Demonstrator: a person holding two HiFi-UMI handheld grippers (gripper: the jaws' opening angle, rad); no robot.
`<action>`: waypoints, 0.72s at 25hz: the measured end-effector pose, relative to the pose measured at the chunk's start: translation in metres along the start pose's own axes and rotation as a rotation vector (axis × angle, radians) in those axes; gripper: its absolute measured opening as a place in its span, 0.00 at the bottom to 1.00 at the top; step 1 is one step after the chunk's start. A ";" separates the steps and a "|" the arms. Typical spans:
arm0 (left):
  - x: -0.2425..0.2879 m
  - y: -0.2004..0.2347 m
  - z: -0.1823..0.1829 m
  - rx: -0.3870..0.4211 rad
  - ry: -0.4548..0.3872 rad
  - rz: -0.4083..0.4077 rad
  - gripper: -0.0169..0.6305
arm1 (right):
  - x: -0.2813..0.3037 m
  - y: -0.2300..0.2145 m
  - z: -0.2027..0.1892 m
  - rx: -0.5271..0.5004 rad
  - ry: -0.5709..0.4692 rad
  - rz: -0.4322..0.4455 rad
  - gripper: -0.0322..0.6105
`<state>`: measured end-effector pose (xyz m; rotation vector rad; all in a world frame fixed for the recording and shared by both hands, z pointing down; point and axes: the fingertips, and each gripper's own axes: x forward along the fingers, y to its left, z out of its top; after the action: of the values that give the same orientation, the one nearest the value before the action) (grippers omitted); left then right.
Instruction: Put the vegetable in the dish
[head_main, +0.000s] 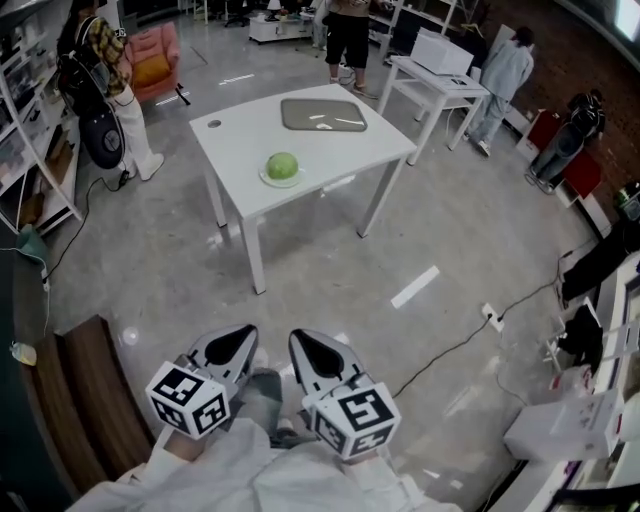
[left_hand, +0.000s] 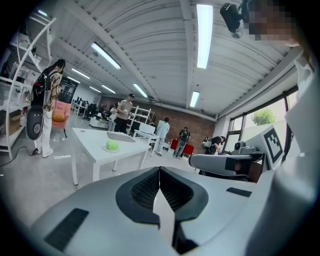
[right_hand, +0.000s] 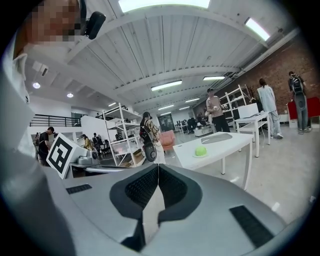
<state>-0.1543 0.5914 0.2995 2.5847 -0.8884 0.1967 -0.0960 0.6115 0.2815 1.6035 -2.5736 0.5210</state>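
Note:
A round green vegetable (head_main: 282, 166) rests on a small pale plate on the white table (head_main: 340, 148), near its front edge. Behind it lies a flat grey dish (head_main: 322, 115). My left gripper (head_main: 240, 335) and right gripper (head_main: 305, 340) hang side by side low in the head view, far from the table, both shut and empty. The left gripper view has its closed jaws (left_hand: 159, 170) pointing toward the vegetable (left_hand: 111, 145) and dish (left_hand: 120, 136). From the right gripper (right_hand: 158, 167) the vegetable (right_hand: 201, 150) sits on the distant table (right_hand: 225, 145).
Several people stand round the room's far side. A second white table (head_main: 440, 85) with a white box stands back right. Shelving (head_main: 30, 150) and a pink chair (head_main: 155, 60) are at left, a wooden bench (head_main: 95, 400) lower left, and a cable (head_main: 450, 350) crosses the floor at right.

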 end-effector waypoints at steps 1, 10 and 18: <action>0.007 0.011 0.006 0.001 -0.001 -0.001 0.04 | 0.013 -0.005 0.006 -0.005 -0.003 -0.001 0.07; 0.084 0.109 0.090 0.063 -0.011 -0.045 0.04 | 0.130 -0.058 0.081 -0.040 -0.067 -0.042 0.07; 0.131 0.181 0.138 0.078 -0.028 -0.091 0.04 | 0.212 -0.090 0.112 -0.041 -0.083 -0.092 0.07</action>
<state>-0.1619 0.3308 0.2657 2.6992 -0.7852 0.1724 -0.0996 0.3578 0.2477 1.7549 -2.5349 0.4006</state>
